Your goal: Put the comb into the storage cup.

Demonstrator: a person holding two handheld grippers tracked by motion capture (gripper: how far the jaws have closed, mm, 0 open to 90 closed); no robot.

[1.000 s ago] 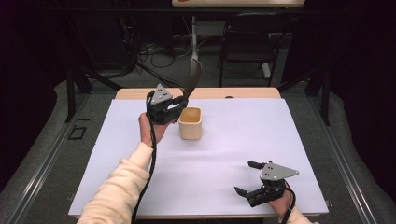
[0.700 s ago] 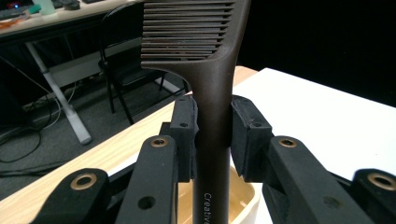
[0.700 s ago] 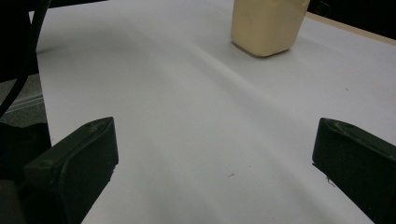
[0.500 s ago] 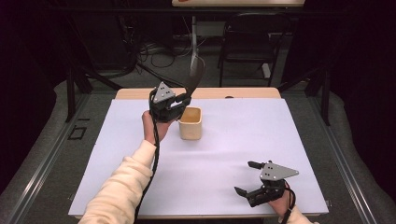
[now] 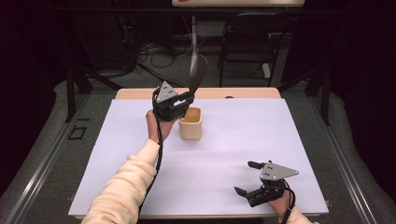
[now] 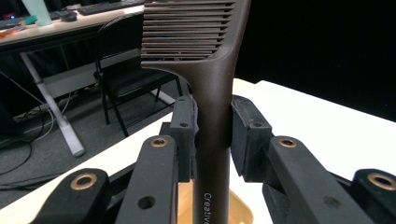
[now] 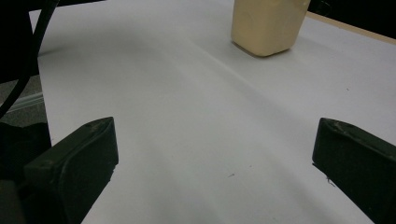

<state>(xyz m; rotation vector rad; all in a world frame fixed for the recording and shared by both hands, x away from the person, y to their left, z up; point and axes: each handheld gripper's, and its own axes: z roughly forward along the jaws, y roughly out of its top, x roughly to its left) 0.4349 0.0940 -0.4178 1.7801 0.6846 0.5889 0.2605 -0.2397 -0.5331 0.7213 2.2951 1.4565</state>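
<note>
Little has shifted since the earlier frames: the left hand has edged slightly, its spatula blade standing a touch more upright above the cup, while the right hand stays put.

Nearest, at the lower right of the high view, the right gripper (image 5: 248, 178) rests on the white table sheet (image 5: 224, 177), jaws wide apart and empty. Farther up, left of centre, the left gripper (image 5: 181, 101) clamps the handle of a dark brown slotted plastic spatula (image 6: 212, 107), both pads pressing its neck. Its long axis runs nearly vertical, blade up, handle end over the mouth of the beige rounded-square plastic cup (image 5: 191, 123) just below, so the left hand is far nearer the cup.
</note>
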